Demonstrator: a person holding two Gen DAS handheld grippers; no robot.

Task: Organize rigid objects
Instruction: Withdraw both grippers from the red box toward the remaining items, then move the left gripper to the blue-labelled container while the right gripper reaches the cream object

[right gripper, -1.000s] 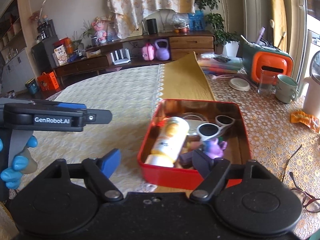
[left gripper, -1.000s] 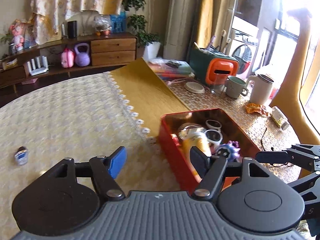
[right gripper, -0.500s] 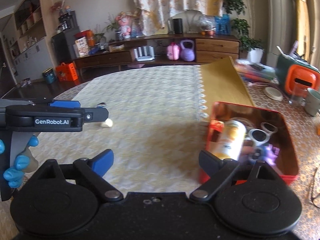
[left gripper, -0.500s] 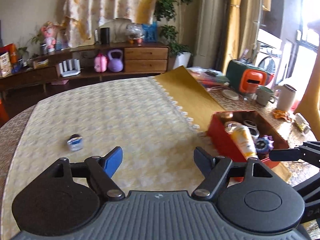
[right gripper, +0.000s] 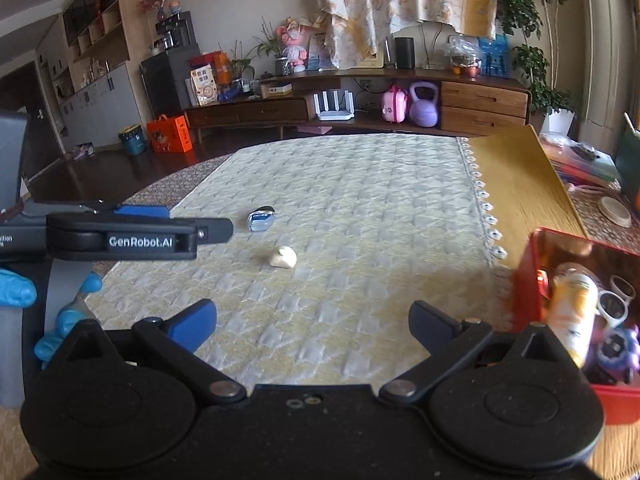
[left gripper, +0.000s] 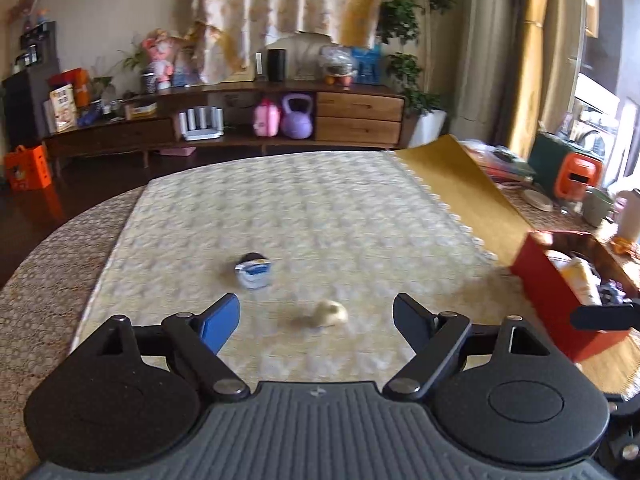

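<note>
Purple kettlebell [right gripper: 423, 105] beside pink case [right gripper: 393, 103] on sideboard [right gripper: 484, 105].

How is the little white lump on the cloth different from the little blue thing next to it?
The white lump is plain cream and rounded; the blue thing is blue and silvery with a dark top. The lump lies nearer the open left gripper; the blue thing lies farther back. Both are small, sit apart on the cloth, outside the red box.

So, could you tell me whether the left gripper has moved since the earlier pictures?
Yes. The left gripper has swung leftward, away from the red tin, which slid from centre to the right edge of its view; it now faces the cream object.
</note>
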